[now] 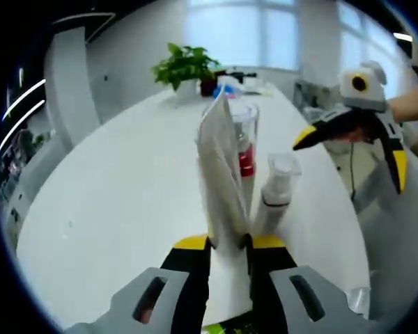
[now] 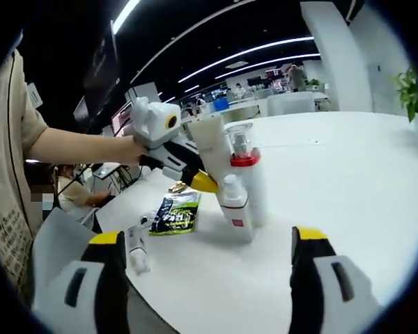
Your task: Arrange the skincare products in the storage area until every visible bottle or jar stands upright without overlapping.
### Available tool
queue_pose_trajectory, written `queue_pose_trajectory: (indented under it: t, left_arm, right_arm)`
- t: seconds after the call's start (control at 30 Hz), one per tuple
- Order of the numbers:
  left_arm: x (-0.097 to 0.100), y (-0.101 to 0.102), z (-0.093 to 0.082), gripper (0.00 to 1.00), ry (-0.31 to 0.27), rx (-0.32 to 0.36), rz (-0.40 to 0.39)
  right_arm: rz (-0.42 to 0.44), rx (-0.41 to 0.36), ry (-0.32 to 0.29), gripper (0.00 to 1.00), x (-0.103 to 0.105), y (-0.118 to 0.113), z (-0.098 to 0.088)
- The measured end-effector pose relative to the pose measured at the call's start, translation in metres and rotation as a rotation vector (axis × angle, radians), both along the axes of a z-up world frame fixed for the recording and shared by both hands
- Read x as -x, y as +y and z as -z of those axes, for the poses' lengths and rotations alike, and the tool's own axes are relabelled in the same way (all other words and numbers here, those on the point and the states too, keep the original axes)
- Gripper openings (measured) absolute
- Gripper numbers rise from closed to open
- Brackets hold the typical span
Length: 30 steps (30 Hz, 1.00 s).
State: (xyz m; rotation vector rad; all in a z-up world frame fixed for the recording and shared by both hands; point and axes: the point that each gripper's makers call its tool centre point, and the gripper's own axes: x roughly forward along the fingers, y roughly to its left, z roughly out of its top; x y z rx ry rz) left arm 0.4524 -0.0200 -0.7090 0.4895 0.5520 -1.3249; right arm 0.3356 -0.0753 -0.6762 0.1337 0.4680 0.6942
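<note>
While the white table [image 1: 111, 209] spreads wide and round beneath them, three skincare products cluster near its middle, evidently gathered so each can stand alone without overlap. Largest of the group is a white tube [image 1: 219, 181], held upright with its flat crimped end up; the left gripper [image 1: 230, 243] is clamped narrowly on its lower body, seemingly to steady it or set it on its cap beside the others. Just beside the tube stands a tall bottle [image 2: 249, 181] with a red collar and clear cap, upright on the table. Touching or nearly touching it is a shorter spray bottle [image 2: 235, 209], also upright, its clear cap in place. Well apart from the cluster, near the table edge, a green-and-black sachet [image 2: 175, 214] lies flat, and a small white bottle [image 2: 136, 252] lies on its side next to it, apparently still to be stood up. The right gripper [image 2: 209, 257] hovers over the table with jaws spread wide and nothing between them, likely ready to take the next item.
</note>
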Motion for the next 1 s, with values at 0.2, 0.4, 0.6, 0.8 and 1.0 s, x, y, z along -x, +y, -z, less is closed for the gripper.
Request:
queue_pose_trajectory:
  t: [0.2,0.4,0.6,0.8,1.0]
  left_arm:
    - [0.001,-0.001,-0.002,0.19,0.005,0.002,-0.012]
    - [0.002,0.001,-0.004,0.32,-0.002,-0.012,-0.027]
    - [0.009,0.015,-0.004,0.48,0.039,-0.030,-0.120]
    - [0.028,0.032,-0.002,0.55,0.117,-0.035,-0.196]
    - [0.045,0.046,-0.004,0.66,0.154,-0.025,-0.256]
  right_arm:
    - [-0.003,-0.002,0.000,0.99,0.001,0.000,0.000]
    - [-0.001,-0.001,-0.009,0.99,0.001,0.001,-0.004]
    - [-0.005,0.003,-0.016,1.00,0.004,0.003,-0.007]
    - [-0.009,-0.001,-0.020,1.00,0.009,0.008,-0.010]
    - [-0.012,-0.008,-0.025,1.00,0.013,0.013,-0.013]
